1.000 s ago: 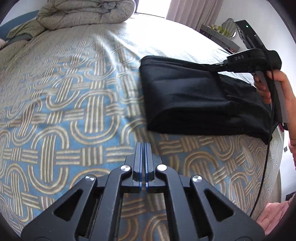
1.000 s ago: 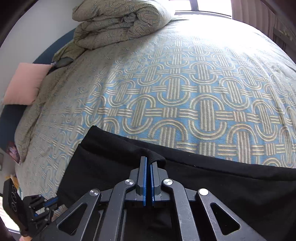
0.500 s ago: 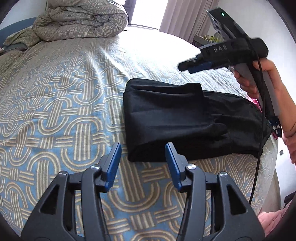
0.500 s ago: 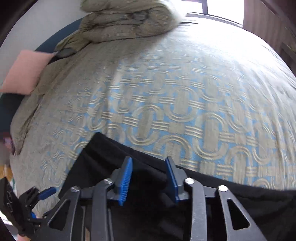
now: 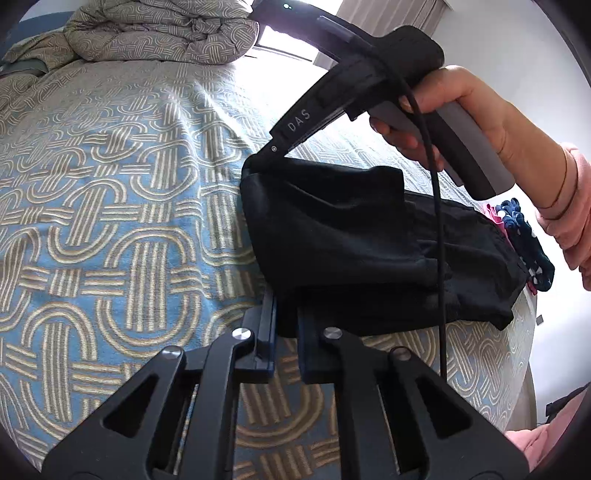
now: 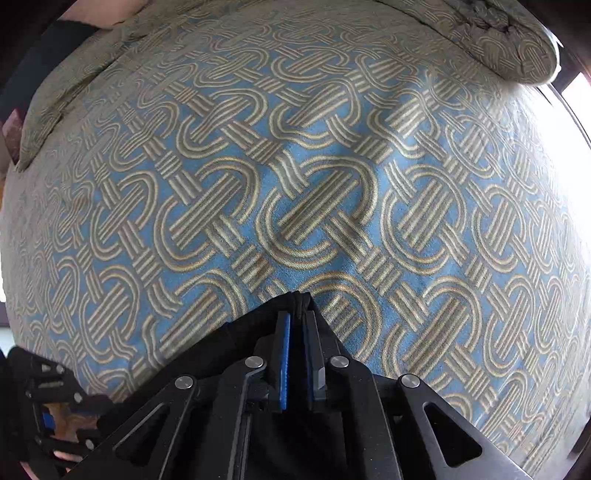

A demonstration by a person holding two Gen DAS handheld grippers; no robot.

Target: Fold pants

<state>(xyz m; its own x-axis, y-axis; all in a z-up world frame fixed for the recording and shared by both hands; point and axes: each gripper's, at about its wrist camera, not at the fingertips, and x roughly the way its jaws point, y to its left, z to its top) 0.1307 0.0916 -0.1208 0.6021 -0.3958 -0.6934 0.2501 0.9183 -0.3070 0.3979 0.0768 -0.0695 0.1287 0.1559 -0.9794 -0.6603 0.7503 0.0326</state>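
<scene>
The black pants (image 5: 369, 243) lie folded on the patterned bedspread (image 5: 110, 221) at the right of the left wrist view. My left gripper (image 5: 286, 317) is shut on the near left corner of the pants. My right gripper (image 5: 258, 162) comes in from the upper right and pinches the far left corner. In the right wrist view my right gripper (image 6: 297, 325) is shut on a black fold of the pants (image 6: 236, 332), just above the bedspread (image 6: 295, 184).
A rolled duvet (image 5: 159, 33) lies at the head of the bed, also in the right wrist view (image 6: 498, 37). Dark blue dotted and pink clothes (image 5: 524, 236) lie past the pants at the bed's right edge. A window is behind the bed.
Both grippers were open half a second ago. They have moved onto the left edge of the pants and shut on its two corners.
</scene>
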